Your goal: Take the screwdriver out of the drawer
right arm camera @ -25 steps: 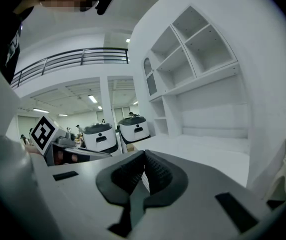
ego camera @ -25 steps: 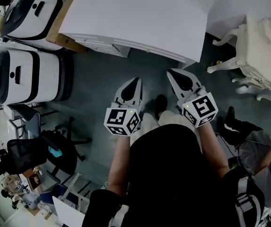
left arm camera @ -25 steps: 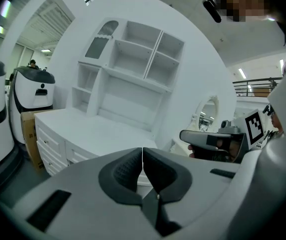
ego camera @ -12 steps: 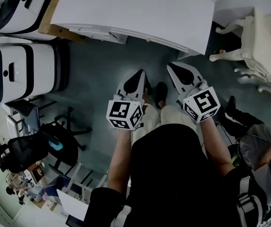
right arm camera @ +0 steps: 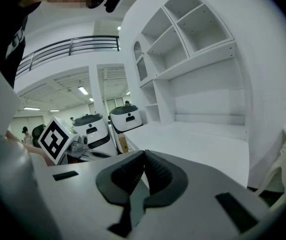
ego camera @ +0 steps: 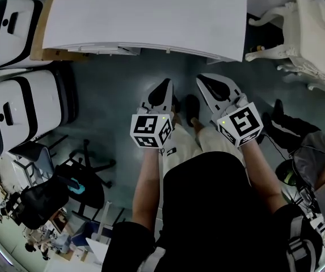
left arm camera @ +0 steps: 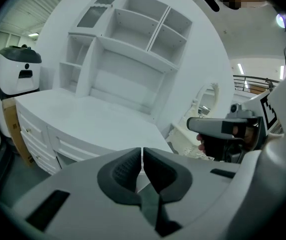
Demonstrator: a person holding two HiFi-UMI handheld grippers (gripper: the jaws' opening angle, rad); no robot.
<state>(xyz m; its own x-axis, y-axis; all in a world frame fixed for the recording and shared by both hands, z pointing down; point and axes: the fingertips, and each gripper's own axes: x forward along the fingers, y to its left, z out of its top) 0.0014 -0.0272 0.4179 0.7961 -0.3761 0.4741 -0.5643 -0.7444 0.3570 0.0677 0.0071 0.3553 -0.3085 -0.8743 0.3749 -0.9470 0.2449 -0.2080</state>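
A white desk [ego camera: 145,16] with shut drawer fronts [ego camera: 102,50] fills the top of the head view. Its drawers also show at the left of the left gripper view [left arm camera: 35,139]. No screwdriver is in sight in any view. My left gripper [ego camera: 165,87] hangs over the dark floor just short of the desk's front edge, shut with nothing between its pads [left arm camera: 142,151]. My right gripper [ego camera: 206,80] is level with it to the right, also shut and empty [right arm camera: 143,156]. Both point toward the desk.
A white shelf unit [left arm camera: 133,44] stands on the desk. Two white machines [ego camera: 23,112] and a cardboard box [ego camera: 37,41] sit left of the desk. A white ornate chair [ego camera: 312,35] is at the right, a black office chair [ego camera: 49,194] lower left, a seated person [ego camera: 321,171] far right.
Both grippers have sunk and drawn slightly closer to the desk's front edge. The head view has shifted, so the desk now lies squarer across the top. Both stay shut.
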